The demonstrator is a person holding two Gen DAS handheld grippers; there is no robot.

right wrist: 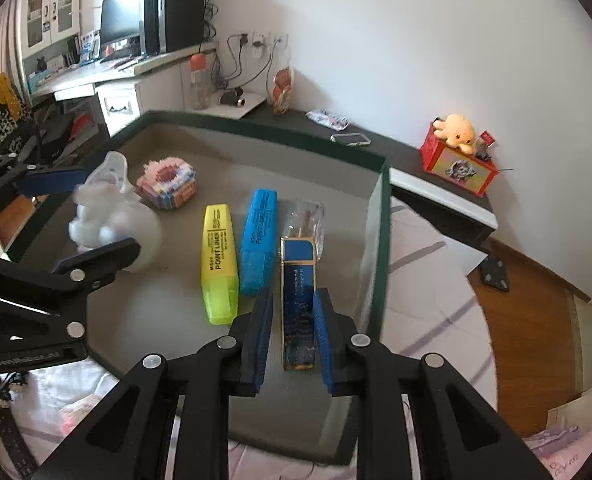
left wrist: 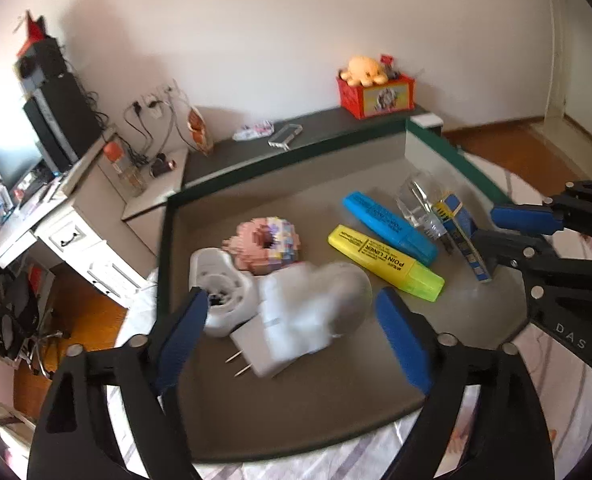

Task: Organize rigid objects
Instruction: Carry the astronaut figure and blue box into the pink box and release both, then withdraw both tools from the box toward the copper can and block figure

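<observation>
A green-rimmed tray (left wrist: 167, 240) (right wrist: 380, 240) holds a pink brick donut (left wrist: 265, 246) (right wrist: 167, 184), a yellow highlighter (left wrist: 388, 262) (right wrist: 217, 264), a blue highlighter (left wrist: 388, 222) (right wrist: 259, 236), a clear plastic case (left wrist: 416, 200) (right wrist: 306, 216), a white plug adapter (left wrist: 271, 336) and white blurred objects (left wrist: 328, 300) (right wrist: 111, 216). My left gripper (left wrist: 291, 332) is open above the white adapter. My right gripper (right wrist: 291, 340) (left wrist: 492, 232) straddles a narrow blue box (right wrist: 298, 304) (left wrist: 466, 240); its pads sit close beside the box.
The tray rests on a bed with a striped sheet (right wrist: 428, 264). Behind it a dark shelf (left wrist: 336, 124) carries a red box with an orange plush (left wrist: 376, 88) (right wrist: 456, 152) and a phone case (right wrist: 350, 139). A desk with computer (right wrist: 167, 12) stands at left.
</observation>
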